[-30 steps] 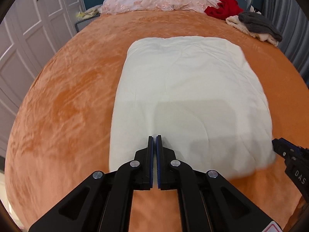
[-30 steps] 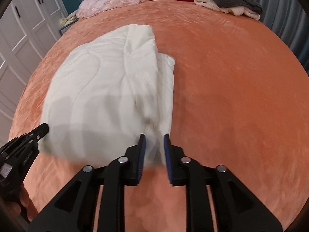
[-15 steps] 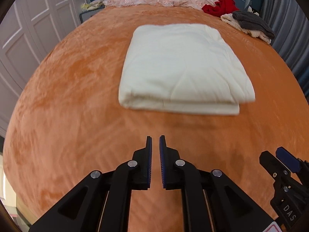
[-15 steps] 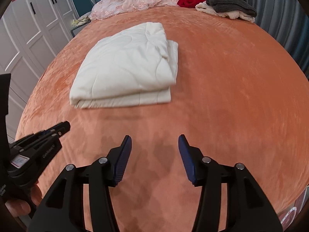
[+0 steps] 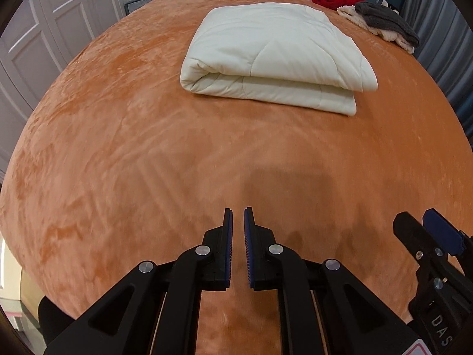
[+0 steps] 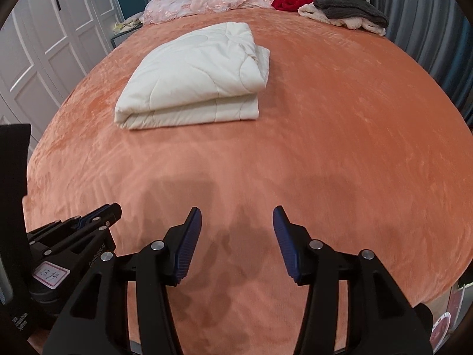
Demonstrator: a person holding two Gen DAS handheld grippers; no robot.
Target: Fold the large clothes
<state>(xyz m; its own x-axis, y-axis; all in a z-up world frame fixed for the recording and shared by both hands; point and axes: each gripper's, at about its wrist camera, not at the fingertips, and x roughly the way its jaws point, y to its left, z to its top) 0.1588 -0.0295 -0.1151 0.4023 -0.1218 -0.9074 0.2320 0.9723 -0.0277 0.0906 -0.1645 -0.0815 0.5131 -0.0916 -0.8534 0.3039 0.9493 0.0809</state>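
Left wrist view: the folded cream quilt (image 5: 275, 56) lies on the orange bed (image 5: 118, 148), well ahead of the left tongs (image 5: 238, 216) and apart from them. These tongs stand at a narrow gap with nothing between the pads. The right tongs (image 5: 425, 224) show at the right edge.

Right wrist view: the quilt (image 6: 198, 80) sits ahead and to the left of the right tongs (image 6: 236, 216), well apart. Their jaws stand wide and empty over bare bedspread. Other clothes (image 6: 340, 9) lie piled at the bed's far end.
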